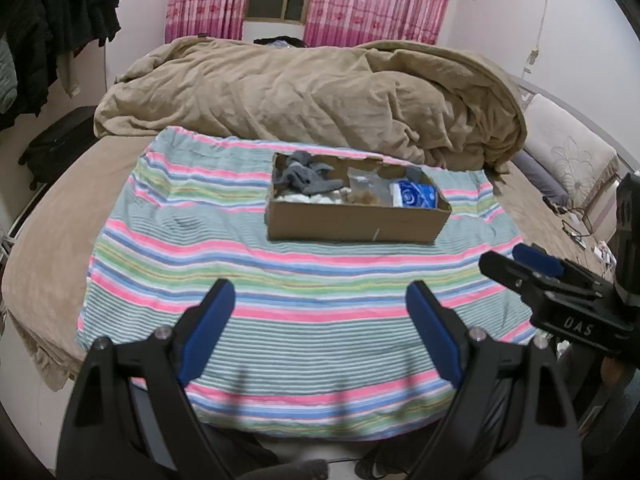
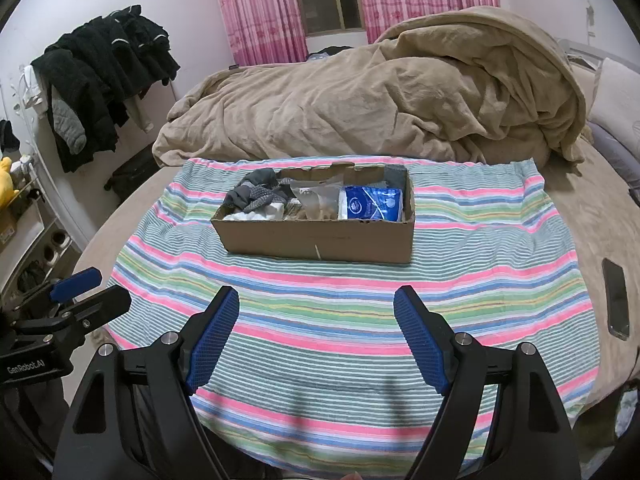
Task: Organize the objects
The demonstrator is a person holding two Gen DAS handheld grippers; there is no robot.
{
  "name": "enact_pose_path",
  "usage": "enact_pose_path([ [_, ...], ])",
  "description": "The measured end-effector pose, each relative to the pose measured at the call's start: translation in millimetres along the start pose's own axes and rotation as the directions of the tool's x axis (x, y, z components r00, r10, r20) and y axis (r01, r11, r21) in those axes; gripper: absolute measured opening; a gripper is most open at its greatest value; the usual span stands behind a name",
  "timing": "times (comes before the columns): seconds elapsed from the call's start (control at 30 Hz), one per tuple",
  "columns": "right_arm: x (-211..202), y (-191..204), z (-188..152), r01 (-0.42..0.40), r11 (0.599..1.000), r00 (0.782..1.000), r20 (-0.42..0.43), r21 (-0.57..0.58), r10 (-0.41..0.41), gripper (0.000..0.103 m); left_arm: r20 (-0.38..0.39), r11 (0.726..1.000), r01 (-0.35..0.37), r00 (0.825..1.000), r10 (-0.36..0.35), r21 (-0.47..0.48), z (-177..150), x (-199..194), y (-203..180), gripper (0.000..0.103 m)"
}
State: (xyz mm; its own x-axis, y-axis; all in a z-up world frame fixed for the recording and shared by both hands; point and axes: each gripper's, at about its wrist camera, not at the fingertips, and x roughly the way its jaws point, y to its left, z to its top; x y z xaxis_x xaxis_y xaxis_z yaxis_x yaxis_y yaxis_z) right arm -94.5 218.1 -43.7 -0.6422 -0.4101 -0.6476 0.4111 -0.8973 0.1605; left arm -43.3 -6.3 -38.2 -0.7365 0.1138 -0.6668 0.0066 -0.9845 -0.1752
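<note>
An open cardboard box (image 1: 356,222) (image 2: 320,236) stands on a striped towel (image 1: 280,280) (image 2: 340,300) spread on the bed. In it lie grey socks (image 1: 302,176) (image 2: 256,192), a clear plastic bag (image 1: 366,186) (image 2: 316,198), a blue and white packet (image 1: 416,194) (image 2: 370,204) and something white. My left gripper (image 1: 320,300) is open and empty over the towel's near edge, well short of the box. My right gripper (image 2: 316,308) is open and empty, also short of the box. Each gripper shows at the side of the other's view (image 1: 520,264) (image 2: 92,292).
A rumpled tan blanket (image 1: 312,96) (image 2: 380,100) is heaped behind the box. A black phone (image 2: 616,298) lies on the bed at the right. Dark clothes (image 2: 104,68) hang at the left wall. Pillows (image 1: 568,156) and cables lie at the right.
</note>
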Motion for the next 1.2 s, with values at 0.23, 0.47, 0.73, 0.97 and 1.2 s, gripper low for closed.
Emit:
enact_pose_path([
  [0.23, -1, 1, 0, -0.001, 1.0, 1.0, 0.002, 0.001, 0.001, 0.082, 0.001, 1.0, 0.005, 1.0, -0.005, 0.005, 0, -2, -1, 0.089],
  [0.47, -4, 1, 1, -0.001, 1.0, 1.0, 0.008, 0.004, 0.001, 0.082, 0.001, 1.0, 0.011, 1.0, -0.011, 0.011, 0, -5, -2, 0.089],
  [0.73, -5, 1, 0, -0.005, 1.0, 1.0, 0.009, 0.002, 0.005, 0.082, 0.0, 1.0, 0.013, 1.0, -0.013, 0.015, -1, -7, -4, 0.089],
  [0.97, -5, 0, 0, -0.006, 1.0, 1.0, 0.01, 0.004, 0.006, 0.082, -0.004, 1.0, 0.01, 1.0, -0.01, 0.014, 0, -5, -5, 0.089],
  [1.2, -5, 0, 0, -0.006, 1.0, 1.0, 0.009, 0.005, 0.006, 0.082, -0.016, 1.0, 0.012, 1.0, -0.011, 0.022, -2, 3, -7, 0.089],
])
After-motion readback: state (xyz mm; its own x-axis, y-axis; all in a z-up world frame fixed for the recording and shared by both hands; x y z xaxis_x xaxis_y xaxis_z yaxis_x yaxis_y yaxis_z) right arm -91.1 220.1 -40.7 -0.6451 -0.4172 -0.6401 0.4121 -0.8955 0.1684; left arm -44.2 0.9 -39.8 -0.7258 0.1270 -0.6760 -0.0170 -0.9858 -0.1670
